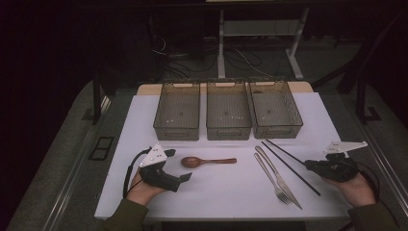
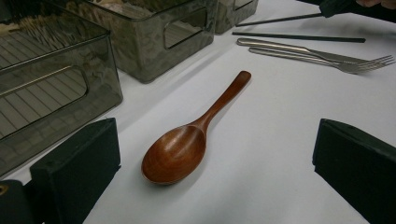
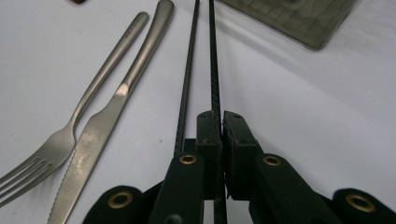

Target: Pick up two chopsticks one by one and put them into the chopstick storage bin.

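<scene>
A brown wooden spoon (image 1: pixel 208 161) (image 2: pixel 187 140) lies on the white mat (image 1: pixel 226 192), bowl toward my left gripper (image 1: pixel 185 177) (image 2: pixel 215 135). That gripper rests low on the mat, its jaws wide open on either side of the spoon's bowl and clear of it. My right gripper (image 1: pixel 310 165) (image 3: pixel 222 116) is shut on the end of one black chopstick (image 1: pixel 286 151) (image 3: pixel 212 56), which points toward the bins. The second chopstick (image 1: pixel 293 171) (image 3: pixel 189 70) lies on the mat just beside the first.
A metal fork (image 1: pixel 270 177) (image 3: pixel 102 70) and knife (image 1: pixel 279 178) (image 3: pixel 93 135) lie side by side left of the chopsticks. Three dark see-through bins (image 1: pixel 176 131) (image 1: pixel 228 131) (image 1: pixel 279 130) stand in a row at the back of the mat.
</scene>
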### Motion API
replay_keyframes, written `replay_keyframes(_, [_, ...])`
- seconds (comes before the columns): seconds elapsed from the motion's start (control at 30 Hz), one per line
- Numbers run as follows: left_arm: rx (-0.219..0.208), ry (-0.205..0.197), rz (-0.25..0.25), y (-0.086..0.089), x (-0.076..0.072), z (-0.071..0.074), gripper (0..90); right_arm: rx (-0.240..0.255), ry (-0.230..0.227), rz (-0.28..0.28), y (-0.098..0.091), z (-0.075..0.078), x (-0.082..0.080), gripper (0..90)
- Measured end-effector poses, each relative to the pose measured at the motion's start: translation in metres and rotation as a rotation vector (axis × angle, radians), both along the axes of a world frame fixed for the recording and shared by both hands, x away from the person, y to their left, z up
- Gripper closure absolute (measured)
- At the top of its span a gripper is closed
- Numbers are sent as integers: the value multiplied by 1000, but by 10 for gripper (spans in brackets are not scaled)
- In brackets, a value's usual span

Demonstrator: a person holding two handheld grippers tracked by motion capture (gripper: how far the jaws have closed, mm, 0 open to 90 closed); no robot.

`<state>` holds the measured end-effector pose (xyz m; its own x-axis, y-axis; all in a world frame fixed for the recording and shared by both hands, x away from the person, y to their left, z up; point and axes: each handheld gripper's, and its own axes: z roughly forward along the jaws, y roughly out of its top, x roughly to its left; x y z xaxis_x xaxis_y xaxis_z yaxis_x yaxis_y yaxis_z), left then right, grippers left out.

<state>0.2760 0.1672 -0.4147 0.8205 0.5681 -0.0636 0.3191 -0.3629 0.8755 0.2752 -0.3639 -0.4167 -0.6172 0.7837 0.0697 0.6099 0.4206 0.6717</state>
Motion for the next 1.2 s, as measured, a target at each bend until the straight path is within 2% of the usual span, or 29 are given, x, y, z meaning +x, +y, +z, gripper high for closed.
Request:
replay_keyframes(0.17, [0,1,-4,0,0,0,0,47,-15,21,0,7,-2,849])
replay_keyframes(0.53, [-1,5,-7,-1,0,-1,0,86,-43,54,2,21,-3,848])
replay_keyframes(0.7, [2,7,-10,-2,0,-2,0,110,-61,66,6,29,2,849])
replay_keyframes(1.03, [-12,6,-9,-4,0,-3,0,116,-79,95,19,38,15,848])
replay_keyframes(1.2, [-6,5,-10,-4,0,-3,1,115,-79,101,27,40,21,848])
